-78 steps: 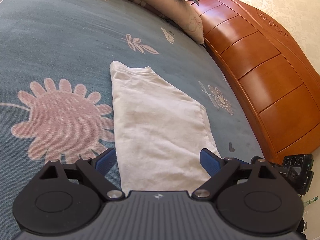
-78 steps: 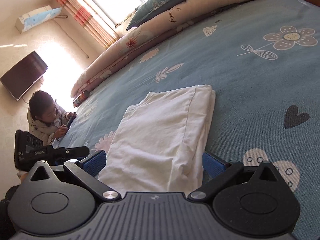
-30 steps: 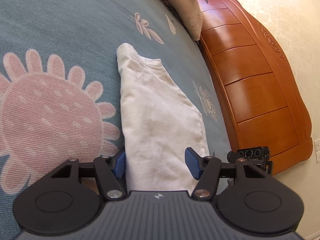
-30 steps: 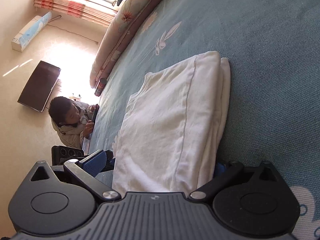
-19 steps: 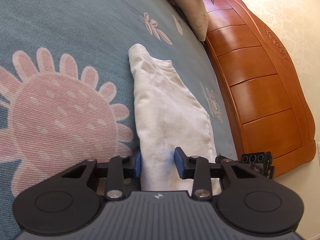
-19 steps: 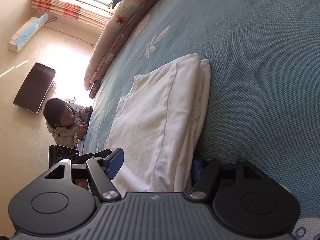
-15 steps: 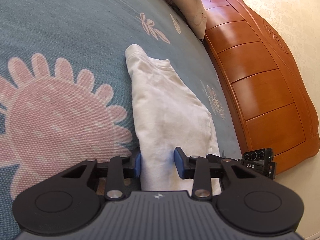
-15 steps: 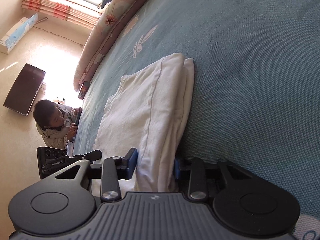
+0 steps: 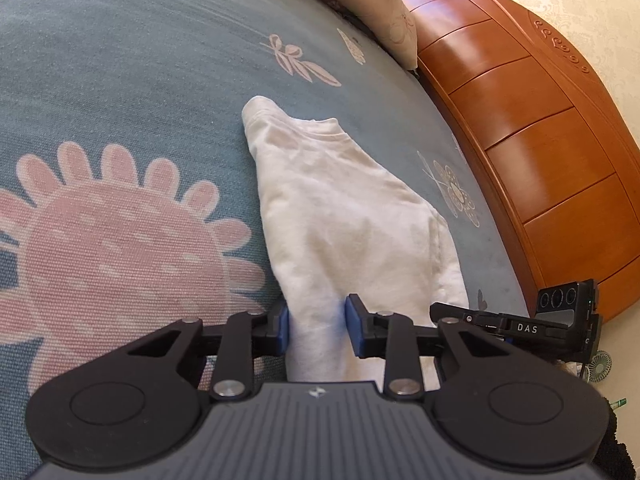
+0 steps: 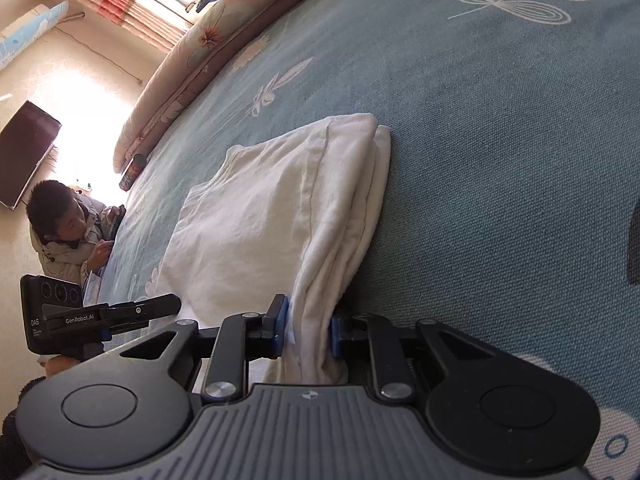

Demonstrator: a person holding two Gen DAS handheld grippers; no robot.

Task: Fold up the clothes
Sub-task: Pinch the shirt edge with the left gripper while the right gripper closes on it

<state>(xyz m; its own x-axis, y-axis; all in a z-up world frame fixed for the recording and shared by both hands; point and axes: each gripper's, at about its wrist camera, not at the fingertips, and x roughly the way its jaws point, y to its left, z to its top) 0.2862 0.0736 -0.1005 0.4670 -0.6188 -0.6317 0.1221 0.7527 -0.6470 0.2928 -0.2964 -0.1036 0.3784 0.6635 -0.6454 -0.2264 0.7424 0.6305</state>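
Note:
A folded white garment lies on the blue flowered bedspread, its collar end pointing away from me. My left gripper pinches the garment's near left corner, its jaws still closing with the cloth bunched between the blue pads. In the right wrist view the same garment shows stacked layers along its right edge. My right gripper grips that near right corner, jaws closing too, the folds squeezed between its pads. Each gripper shows in the other's view: the right one and the left one.
A wooden headboard runs along the bed's right side, with pillows at the far end. A rolled quilt lies across the bed. A person sits beside the bed's left edge, near a dark screen.
Both grippers went from wide open around the garment's near corners to closed on the cloth. The near edge now bunches up between the pads.

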